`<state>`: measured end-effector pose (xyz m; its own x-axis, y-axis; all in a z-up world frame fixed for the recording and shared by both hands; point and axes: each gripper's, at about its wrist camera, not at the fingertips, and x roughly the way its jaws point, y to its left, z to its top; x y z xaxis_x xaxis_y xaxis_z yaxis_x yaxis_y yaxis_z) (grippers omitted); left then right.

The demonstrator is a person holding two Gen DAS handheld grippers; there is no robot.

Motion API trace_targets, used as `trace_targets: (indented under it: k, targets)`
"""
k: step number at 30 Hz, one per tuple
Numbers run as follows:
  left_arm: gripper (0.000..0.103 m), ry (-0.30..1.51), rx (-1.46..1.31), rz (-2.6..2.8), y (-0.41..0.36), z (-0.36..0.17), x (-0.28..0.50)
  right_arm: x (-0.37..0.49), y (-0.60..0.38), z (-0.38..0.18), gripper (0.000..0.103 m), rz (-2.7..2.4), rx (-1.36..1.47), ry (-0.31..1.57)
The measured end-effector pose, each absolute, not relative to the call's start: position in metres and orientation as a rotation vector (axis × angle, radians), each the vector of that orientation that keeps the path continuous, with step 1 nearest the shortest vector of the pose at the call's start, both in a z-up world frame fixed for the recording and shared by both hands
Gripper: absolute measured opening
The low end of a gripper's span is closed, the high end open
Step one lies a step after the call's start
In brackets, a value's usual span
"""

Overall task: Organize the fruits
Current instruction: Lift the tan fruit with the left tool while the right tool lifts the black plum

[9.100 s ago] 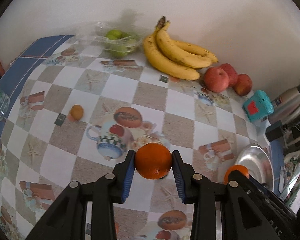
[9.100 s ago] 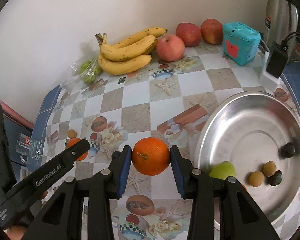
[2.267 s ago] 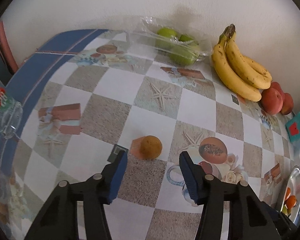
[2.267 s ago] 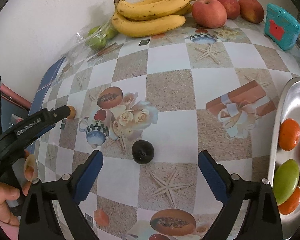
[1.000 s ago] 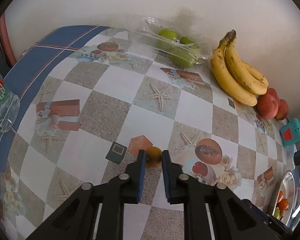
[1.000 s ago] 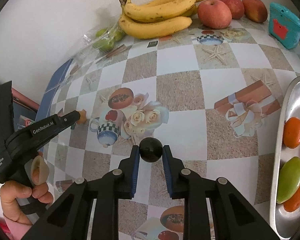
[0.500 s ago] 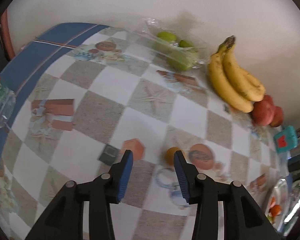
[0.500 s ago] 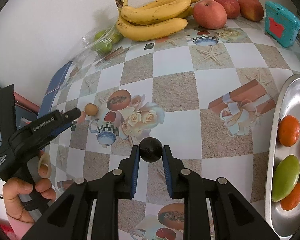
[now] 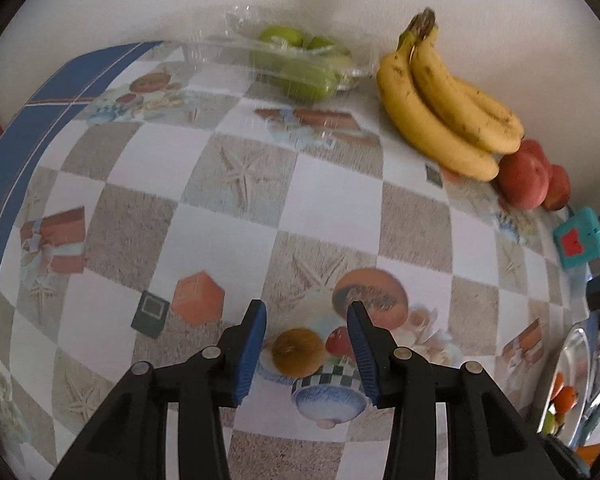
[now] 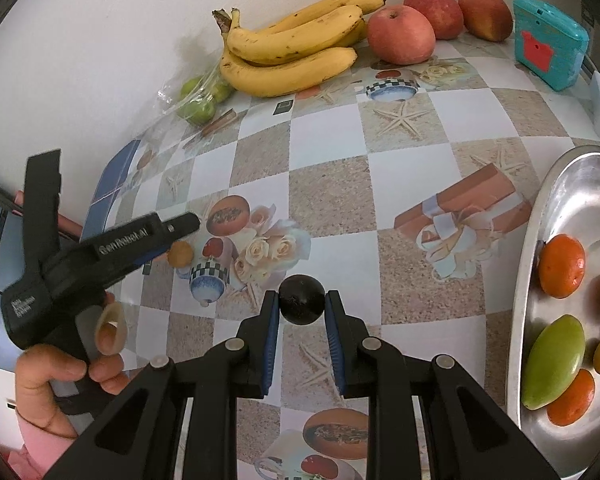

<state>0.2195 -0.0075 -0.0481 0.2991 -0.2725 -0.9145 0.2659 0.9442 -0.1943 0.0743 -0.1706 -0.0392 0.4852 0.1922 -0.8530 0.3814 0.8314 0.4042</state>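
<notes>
A small brown-orange round fruit [image 9: 298,351] lies on the patterned tablecloth between the fingers of my left gripper [image 9: 306,314], which is open, its pads clear of the fruit. The same fruit [image 10: 180,254] shows in the right wrist view just beyond the left gripper's tip [image 10: 180,224]. My right gripper [image 10: 302,300] is shut on a small dark round fruit [image 10: 302,299], held a little above the cloth. A steel plate [image 10: 540,240] at the right holds oranges [image 10: 561,266], a green mango [image 10: 554,362] and small fruits.
Bananas [image 10: 292,52], red apples [image 10: 400,34], a bag of green fruit [image 10: 200,100] and a teal box [image 10: 550,48] line the wall at the back. The plate's edge also shows at the far right of the left wrist view [image 9: 572,356].
The left gripper, shut on the small brown fruit a second ago, has opened; the fruit rolled right and the open gripper now straddles it again. The right gripper stays shut on the dark fruit.
</notes>
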Motion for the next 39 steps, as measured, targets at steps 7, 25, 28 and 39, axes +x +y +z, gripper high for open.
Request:
trace_targets:
  k: [7, 25, 28, 39]
  targets:
    - [0.027, 1.222, 0.044, -0.334, -0.013, -0.049, 0.208, 0.069, -0.174, -0.034, 0.024, -0.118, 0.632, 1.058]
    - [0.027, 1.178, -0.038, -0.326, -0.009, -0.005, 0.124, 0.022, -0.19, -0.006, 0.024, -0.168, 0.632, 1.008]
    - [0.027, 1.167, -0.043, -0.337, -0.012, -0.002, 0.114, 0.01, -0.19, -0.003, 0.024, -0.189, 0.608, 1.011]
    - [0.027, 1.13, -0.058, -0.372, -0.009, 0.014, 0.075, -0.026, -0.18, 0.003, 0.024, -0.196, 0.565, 1.007]
